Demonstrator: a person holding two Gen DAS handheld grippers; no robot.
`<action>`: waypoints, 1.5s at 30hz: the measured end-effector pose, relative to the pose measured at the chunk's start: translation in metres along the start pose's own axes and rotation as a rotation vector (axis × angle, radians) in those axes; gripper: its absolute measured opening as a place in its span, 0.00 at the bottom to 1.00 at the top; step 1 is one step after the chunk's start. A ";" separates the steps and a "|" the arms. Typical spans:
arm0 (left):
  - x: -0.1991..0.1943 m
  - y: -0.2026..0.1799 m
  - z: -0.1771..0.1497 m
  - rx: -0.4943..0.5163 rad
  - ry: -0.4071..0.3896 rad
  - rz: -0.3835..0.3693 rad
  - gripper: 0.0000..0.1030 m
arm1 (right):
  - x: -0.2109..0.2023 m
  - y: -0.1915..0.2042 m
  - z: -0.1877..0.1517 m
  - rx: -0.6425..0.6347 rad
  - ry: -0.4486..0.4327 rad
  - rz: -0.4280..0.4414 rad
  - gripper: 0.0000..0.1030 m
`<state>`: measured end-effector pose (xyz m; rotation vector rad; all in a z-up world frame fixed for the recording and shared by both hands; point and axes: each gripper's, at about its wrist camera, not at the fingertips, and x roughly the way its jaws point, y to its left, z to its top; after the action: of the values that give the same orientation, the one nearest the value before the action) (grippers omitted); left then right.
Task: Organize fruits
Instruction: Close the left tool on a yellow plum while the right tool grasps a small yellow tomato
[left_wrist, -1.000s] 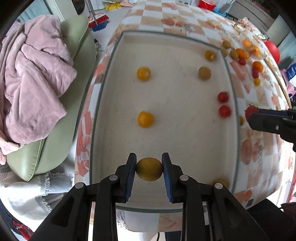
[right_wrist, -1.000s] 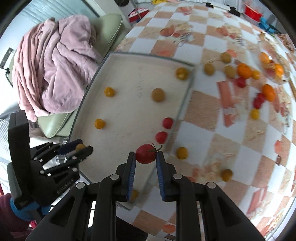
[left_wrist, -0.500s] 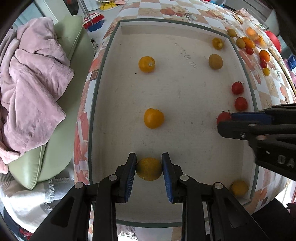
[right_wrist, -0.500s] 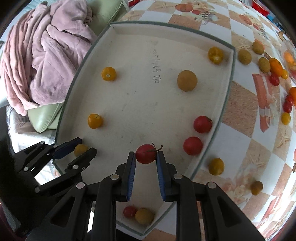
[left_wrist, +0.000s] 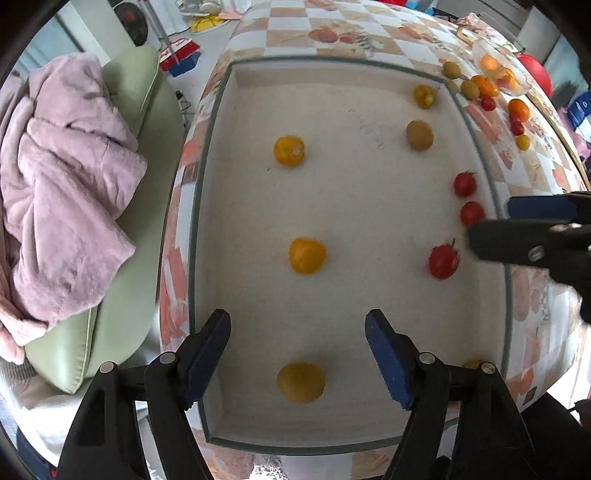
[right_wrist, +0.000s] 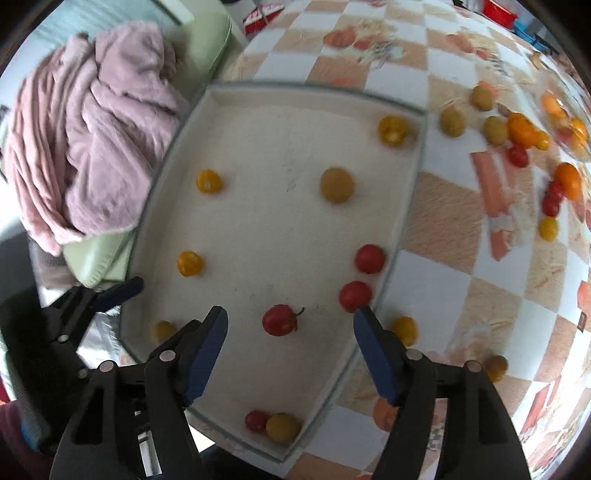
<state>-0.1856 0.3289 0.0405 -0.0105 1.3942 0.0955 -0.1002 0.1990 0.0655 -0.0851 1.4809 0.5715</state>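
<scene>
A white tray (left_wrist: 192, 258) lies on the checkered table. My left gripper (left_wrist: 297, 321) hovers over its near end with the jaws opening. A yellow fruit (left_wrist: 300, 382) rests on the tray floor between them, touched by neither pad. My right gripper (right_wrist: 291, 315) is opening too, and a red stemmed tomato (right_wrist: 279, 320) lies free on the tray (right_wrist: 406, 206) between its fingers. The same tomato (left_wrist: 443, 260) shows in the left wrist view beside the right gripper (left_wrist: 517, 236). Two red tomatoes (right_wrist: 369, 258) and several yellow fruits (left_wrist: 306, 255) sit elsewhere in the tray.
Loose orange, red, yellow and olive fruits (right_wrist: 521, 129) are scattered on the tablecloth right of the tray. A clear dish (left_wrist: 495, 70) holds more at the far right. A pink blanket (left_wrist: 62, 192) on a green cushion lies off the table's left edge.
Both grippers have gone from shut to open. The yellow fruit and the red stemmed tomato now rest on the tray floor. The right gripper has drawn back a little.
</scene>
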 end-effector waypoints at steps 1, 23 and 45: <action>-0.003 -0.002 0.002 0.009 -0.007 -0.001 0.74 | -0.009 -0.010 -0.002 0.017 -0.018 -0.014 0.77; -0.044 -0.128 0.096 0.239 -0.171 -0.091 0.74 | -0.044 -0.165 -0.088 0.332 -0.037 -0.136 0.77; 0.053 -0.166 0.210 0.249 -0.119 0.005 0.74 | -0.004 -0.137 -0.064 0.177 -0.029 -0.170 0.64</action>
<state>0.0418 0.1805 0.0173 0.2033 1.2791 -0.0726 -0.1021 0.0541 0.0230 -0.0634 1.4731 0.3017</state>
